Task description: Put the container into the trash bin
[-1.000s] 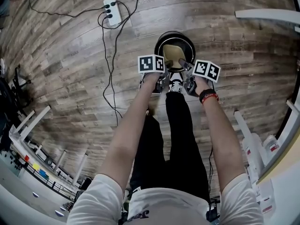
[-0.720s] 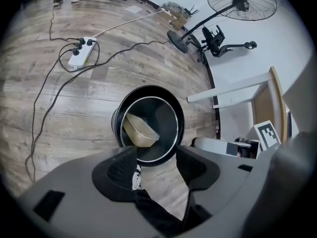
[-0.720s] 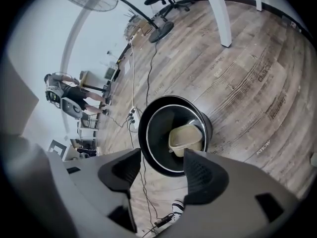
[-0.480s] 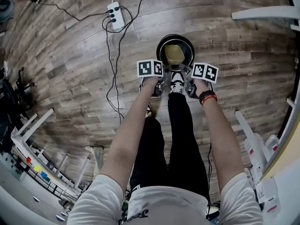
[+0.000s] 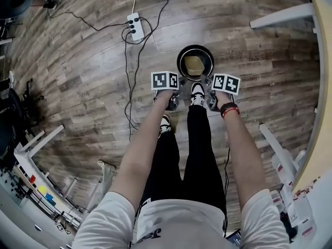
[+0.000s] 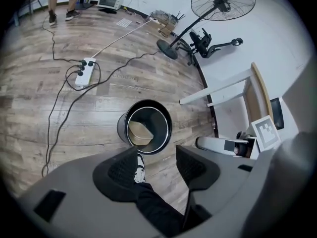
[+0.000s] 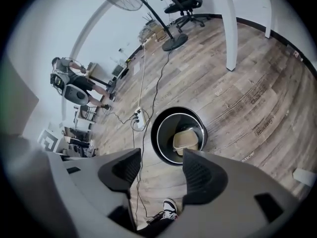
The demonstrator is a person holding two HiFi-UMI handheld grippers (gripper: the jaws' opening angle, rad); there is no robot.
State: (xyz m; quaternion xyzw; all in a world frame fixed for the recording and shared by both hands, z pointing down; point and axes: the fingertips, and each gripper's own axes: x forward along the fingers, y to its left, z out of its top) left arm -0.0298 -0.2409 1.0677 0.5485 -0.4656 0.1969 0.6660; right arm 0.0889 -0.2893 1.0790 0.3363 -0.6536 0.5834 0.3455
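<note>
A tan container (image 5: 194, 65) lies inside the round black trash bin (image 5: 182, 70) on the wood floor; it also shows as the container (image 6: 140, 131) in the bin (image 6: 121, 128) and the container (image 7: 186, 139) in the bin (image 7: 161, 138). My left gripper (image 5: 174, 98) hangs above the floor just near of the bin, open and empty, its jaws apart in the left gripper view (image 6: 157, 166). My right gripper (image 5: 210, 99) is beside it, also open and empty (image 7: 161, 170).
A white power strip (image 5: 136, 26) with black cables (image 5: 126, 82) lies left of the bin. White table legs (image 5: 277, 15) stand at the right. A person's legs and shoes (image 5: 197, 93) are below the grippers. A standing fan (image 7: 148, 4) and office chair (image 7: 184, 1) are farther off.
The container has left the grippers and dropped into the bin. Both grippers have risen and pulled back from the bin, which now looks smaller.
</note>
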